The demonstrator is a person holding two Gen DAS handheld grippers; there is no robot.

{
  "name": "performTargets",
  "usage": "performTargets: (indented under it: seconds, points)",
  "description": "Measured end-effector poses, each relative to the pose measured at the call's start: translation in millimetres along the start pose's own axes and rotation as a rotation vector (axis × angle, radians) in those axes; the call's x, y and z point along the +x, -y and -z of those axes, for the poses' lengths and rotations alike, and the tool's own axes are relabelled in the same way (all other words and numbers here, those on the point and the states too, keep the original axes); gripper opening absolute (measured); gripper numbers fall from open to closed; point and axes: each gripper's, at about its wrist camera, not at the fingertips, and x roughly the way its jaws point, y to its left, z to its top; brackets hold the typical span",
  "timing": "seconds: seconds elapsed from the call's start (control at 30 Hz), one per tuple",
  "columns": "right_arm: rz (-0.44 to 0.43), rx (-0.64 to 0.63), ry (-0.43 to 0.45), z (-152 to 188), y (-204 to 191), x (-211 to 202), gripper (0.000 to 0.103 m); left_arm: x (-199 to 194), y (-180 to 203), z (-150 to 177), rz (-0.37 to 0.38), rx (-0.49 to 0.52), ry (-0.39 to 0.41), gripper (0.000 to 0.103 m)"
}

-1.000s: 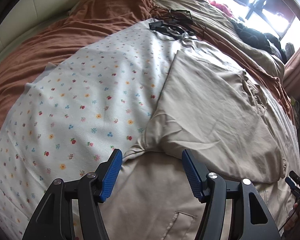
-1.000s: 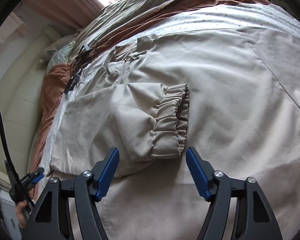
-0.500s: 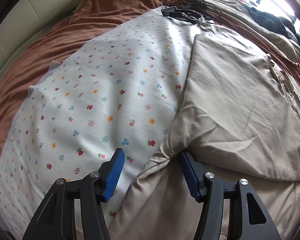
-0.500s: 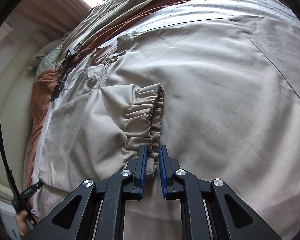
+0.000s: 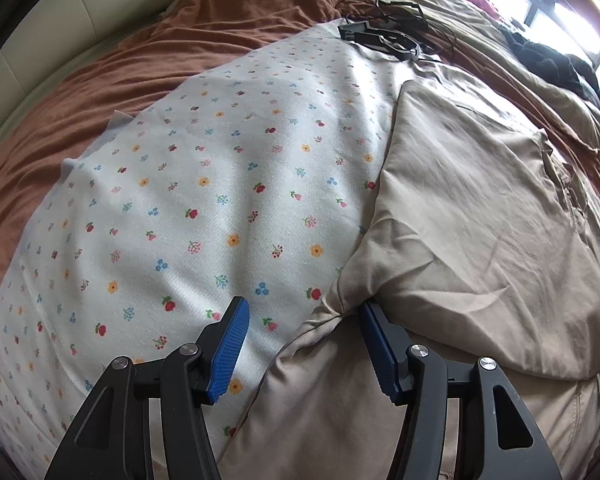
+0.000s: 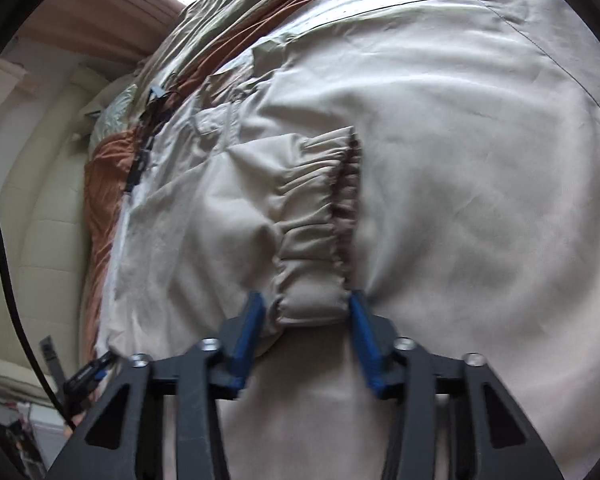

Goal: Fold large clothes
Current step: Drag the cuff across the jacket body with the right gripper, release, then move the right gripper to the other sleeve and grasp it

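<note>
A large beige jacket [image 5: 480,232] lies spread on the bed, one sleeve folded across its body. My left gripper [image 5: 304,344] is open, low over the pinched fold where the sleeve meets the body, its right finger touching the cloth. In the right wrist view the jacket [image 6: 460,160] fills the frame. The sleeve's gathered elastic cuff [image 6: 320,232] lies on the body. My right gripper [image 6: 308,320] is open, its blue pads on either side of the cuff's near end.
A white floral sheet [image 5: 204,200] covers the bed's left part over a rust-brown blanket [image 5: 180,52]. Black cables and a frame [image 5: 388,32] lie at the far end. Dark clothes [image 5: 552,64] are piled by the window.
My right gripper was open a second ago, shut on the cuff half a second ago, and has now opened again. My left gripper has stayed open at the fold.
</note>
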Motion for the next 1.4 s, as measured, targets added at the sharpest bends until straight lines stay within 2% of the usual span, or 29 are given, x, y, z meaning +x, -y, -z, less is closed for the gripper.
performTargets:
  seconds: [0.17,0.3,0.4,0.5,0.57,0.63,0.67,0.77,1.0,1.2,1.4]
  points:
    - [-0.017,-0.002,0.036,-10.1,6.2,1.7,0.031,1.2,0.7,-1.7,-0.004,0.007,-0.004,0.059]
    - [-0.007,-0.007,0.031,-12.3,6.0,2.6,0.031,1.9,2.9,-2.4,-0.022,0.018,0.0,0.059]
    - [0.027,-0.036,0.008,-11.5,-0.1,-1.0,0.035,-1.6,6.4,-2.3,-0.043,0.028,0.0,0.059]
    - [0.052,-0.064,0.017,-11.3,-7.0,-16.9,0.042,-13.3,0.1,-5.0,0.008,-0.028,0.007,0.059]
    - [0.071,-0.085,0.059,-11.4,-10.7,-37.6,0.063,-22.3,-2.1,-6.2,0.03,-0.05,0.023,0.06]
    - [0.078,-0.096,0.106,-10.5,-11.2,-57.1,0.073,-31.5,-0.4,-6.2,0.043,-0.052,0.044,0.062]
    - [0.082,-0.1,0.131,-10.6,-10.4,-68.6,0.074,-36.4,0.5,-5.9,0.058,-0.054,0.055,0.065]
    - [0.089,-0.096,0.171,-10.3,-4.3,-92.9,0.075,-52.0,4.4,-3.1,0.107,-0.06,0.096,0.08]
    - [0.138,-0.024,0.232,-7.7,30.5,-133.6,0.074,-74.7,26.8,5.8,0.168,-0.016,0.148,0.081]
    - [0.173,0.068,0.322,-4.6,75.2,-183.5,0.075,-88.4,51.3,18.7,0.211,0.053,0.183,0.081]
    - [0.235,0.158,0.397,0.3,122.8,-222.4,0.075,-97.8,80.7,30.7,0.303,0.109,0.209,0.094]
